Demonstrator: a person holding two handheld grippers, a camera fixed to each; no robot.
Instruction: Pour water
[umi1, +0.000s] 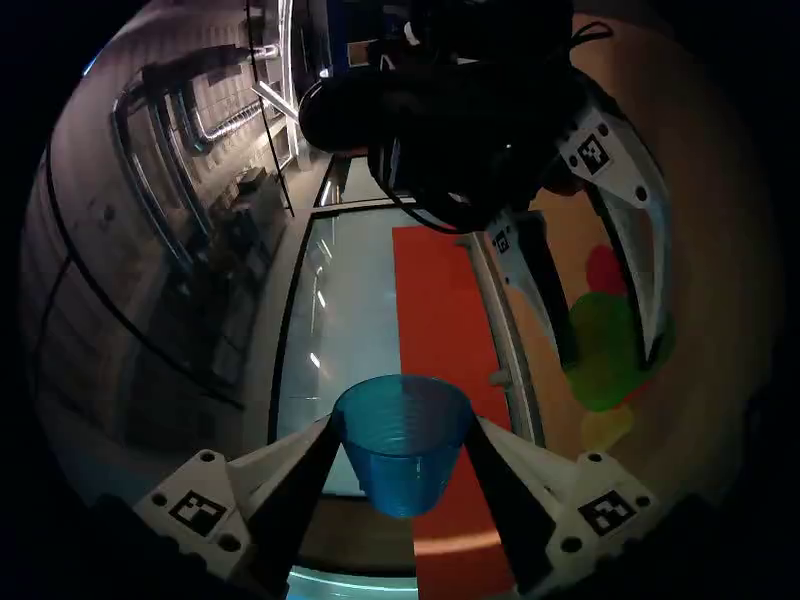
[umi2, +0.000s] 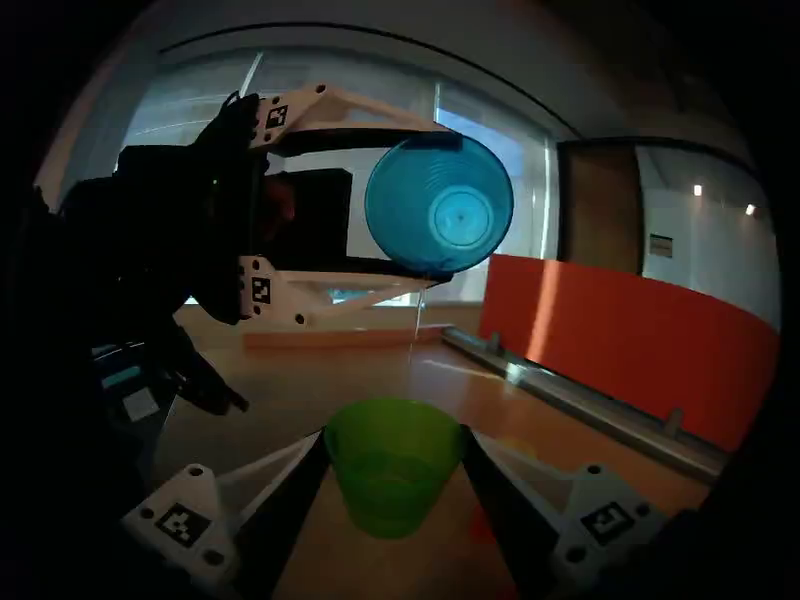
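My left gripper (umi1: 403, 432) is shut on a translucent blue cup (umi1: 403, 450). In the right gripper view that blue cup (umi2: 438, 205) lies tipped on its side, held high between the left gripper's white fingers (umi2: 330, 105). A thin stream of water (umi2: 417, 315) falls from its rim. Straight below, my right gripper (umi2: 393, 445) is shut on an upright green cup (umi2: 392, 470) holding a little water. From the left gripper view the green cup (umi1: 605, 350) shows between the right gripper's fingers (umi1: 640, 220).
A wooden tabletop (umi2: 330, 385) lies under both cups. An orange panel (umi2: 640, 340) with a metal rail (umi2: 590, 405) runs along its right side. Bright windows (umi2: 300, 110) stand behind. A dark gloved hand (umi2: 150, 240) holds the left gripper.
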